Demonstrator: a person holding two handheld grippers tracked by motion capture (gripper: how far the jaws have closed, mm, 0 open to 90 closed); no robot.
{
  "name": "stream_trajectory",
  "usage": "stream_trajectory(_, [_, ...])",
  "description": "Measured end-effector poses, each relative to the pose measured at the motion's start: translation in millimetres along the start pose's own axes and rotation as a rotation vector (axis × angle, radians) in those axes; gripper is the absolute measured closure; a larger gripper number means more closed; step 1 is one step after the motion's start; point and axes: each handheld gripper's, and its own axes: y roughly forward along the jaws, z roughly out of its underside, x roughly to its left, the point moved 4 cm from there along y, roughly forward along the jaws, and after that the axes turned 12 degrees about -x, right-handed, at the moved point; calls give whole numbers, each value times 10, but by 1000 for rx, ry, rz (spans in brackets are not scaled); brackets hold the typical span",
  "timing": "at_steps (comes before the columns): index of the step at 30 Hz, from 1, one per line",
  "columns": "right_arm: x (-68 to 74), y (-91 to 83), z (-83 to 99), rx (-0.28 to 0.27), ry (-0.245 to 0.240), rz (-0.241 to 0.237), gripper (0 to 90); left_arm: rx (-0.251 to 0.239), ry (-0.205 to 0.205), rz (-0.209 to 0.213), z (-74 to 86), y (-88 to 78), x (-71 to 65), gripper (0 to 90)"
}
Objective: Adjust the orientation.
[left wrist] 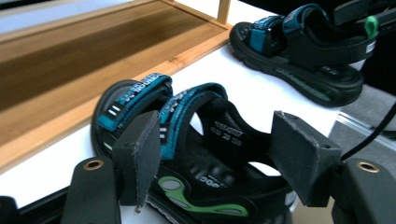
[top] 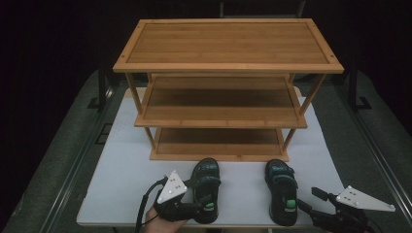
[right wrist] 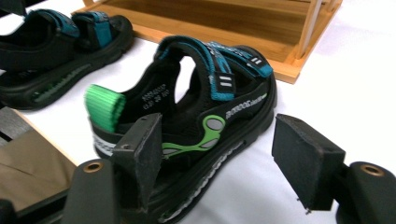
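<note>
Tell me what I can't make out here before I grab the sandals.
- Left black-and-teal strapped sandal: heel hidden by the left tool, high view.
- Right black-and-teal strapped sandal: printed insole text too small, right gripper view.
- Bamboo three-tier rack: lower shelves' backs shadowed by upper tiers, high view.

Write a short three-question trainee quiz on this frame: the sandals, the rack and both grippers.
1. True or false: a sandal already sits on the wooden rack.
2. Which way do the toes of the left sandal and right sandal point? A toward the rack, B away from it.
3. Are the left gripper and right gripper clamped on anything?

Key: 1 false, both stand on the white mat. 2 A. 3 No; both jaws stand open around the heels.
</note>
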Motion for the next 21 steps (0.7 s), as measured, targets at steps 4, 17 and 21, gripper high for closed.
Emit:
stream_trajectory(4, [70, -24, -30, -7, -12, -12, 313, -9, 1, -18, 7, -47, -34, 312])
stream_trajectory(17, [252, -13, -64, -17, -11, -33, 271, -25, -25, -16, 51, -152, -131, 276])
stream_trajectory(21, [294, 10, -54, -20, -6, -30, 261, -20, -22, -4, 61, -146, -186, 263])
